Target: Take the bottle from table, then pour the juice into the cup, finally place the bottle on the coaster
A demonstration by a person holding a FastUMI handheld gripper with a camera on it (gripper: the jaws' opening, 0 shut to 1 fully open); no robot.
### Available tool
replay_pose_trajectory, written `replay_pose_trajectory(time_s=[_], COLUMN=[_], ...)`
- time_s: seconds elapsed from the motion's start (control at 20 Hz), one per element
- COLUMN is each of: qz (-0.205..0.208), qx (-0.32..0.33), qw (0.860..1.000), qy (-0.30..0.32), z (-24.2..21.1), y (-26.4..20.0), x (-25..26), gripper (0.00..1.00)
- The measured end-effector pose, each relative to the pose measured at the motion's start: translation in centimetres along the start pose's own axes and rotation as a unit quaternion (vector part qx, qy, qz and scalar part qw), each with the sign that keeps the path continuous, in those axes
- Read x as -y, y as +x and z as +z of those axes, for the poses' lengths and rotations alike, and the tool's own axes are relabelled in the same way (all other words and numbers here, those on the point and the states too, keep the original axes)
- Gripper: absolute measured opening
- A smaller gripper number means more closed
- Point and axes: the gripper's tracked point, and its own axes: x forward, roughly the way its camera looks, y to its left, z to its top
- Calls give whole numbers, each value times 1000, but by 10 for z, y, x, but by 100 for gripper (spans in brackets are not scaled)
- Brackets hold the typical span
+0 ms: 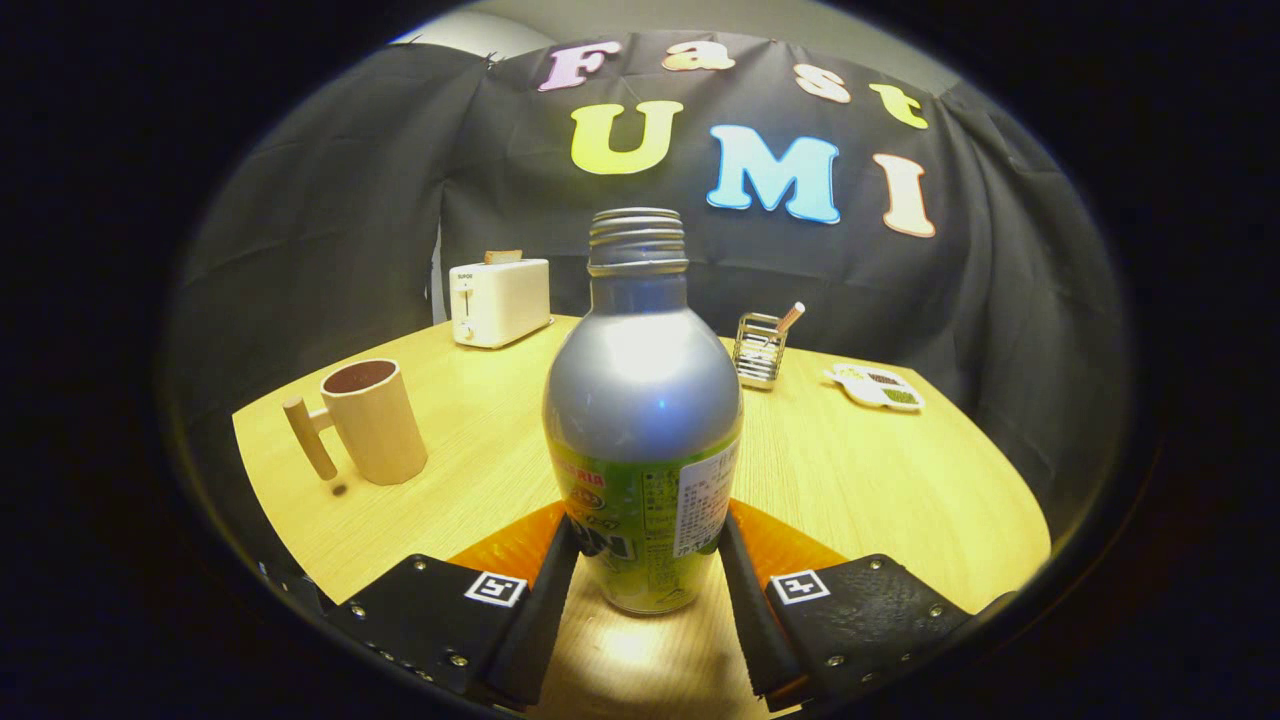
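The bottle [643, 420] is standing upright on the table [880, 480], its long axis vertical and its uncapped, threaded neck pointing straight up. The gripper [645, 590] is clasping it low on the body, both fingers [545, 600] pressing against the green label from either side. An orange coaster [510, 545] is lying just behind the fingers. The wooden cup [372, 420] is sitting well off to the left, handle facing outward, with a toaster [498, 300] beyond it.
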Motion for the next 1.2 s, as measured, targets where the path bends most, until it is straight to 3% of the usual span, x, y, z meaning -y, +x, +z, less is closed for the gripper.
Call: replay_pose_trajectory(time_s=[0.7,1.2], qz=[13,13], qx=[-13,-37], qw=[990,969], qy=[-140,-245], z=[48,57], y=[6,13], x=[-41,-64], gripper=[74,74])
